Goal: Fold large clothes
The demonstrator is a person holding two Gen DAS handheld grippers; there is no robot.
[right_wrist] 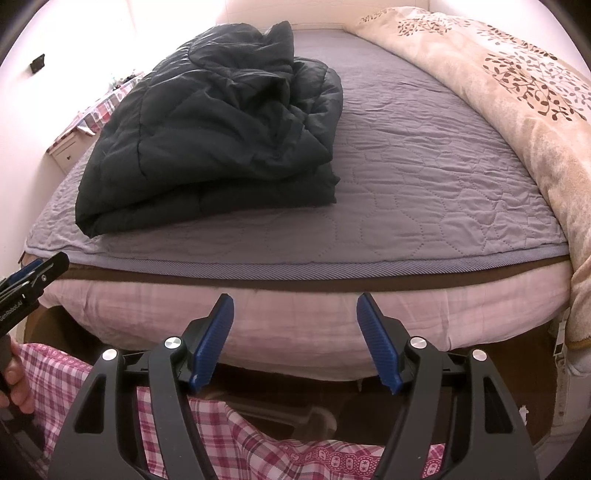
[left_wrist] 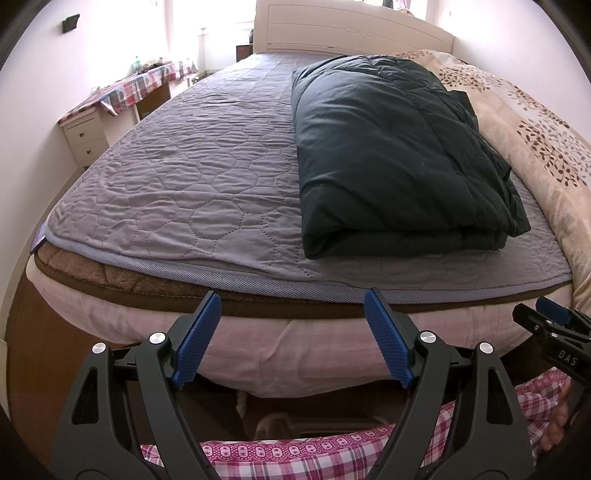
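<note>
A dark quilted padded coat (left_wrist: 391, 155) lies folded in a thick bundle on the grey quilted bed cover (left_wrist: 177, 177), near the foot edge. In the right wrist view the coat (right_wrist: 218, 136) sits left of centre, its top layer rumpled. My left gripper (left_wrist: 293, 299) is open and empty, held in front of the bed's foot edge, short of the coat. My right gripper (right_wrist: 295, 301) is open and empty, also held off the foot edge, to the right of the coat. Each gripper shows at the edge of the other's view.
A beige blanket with a leaf print (right_wrist: 517, 96) lies along the right side of the bed. A white headboard (left_wrist: 351, 29) stands at the far end. A desk with a checked cloth (left_wrist: 136, 85) and a white drawer unit (left_wrist: 83, 138) stand left of the bed.
</note>
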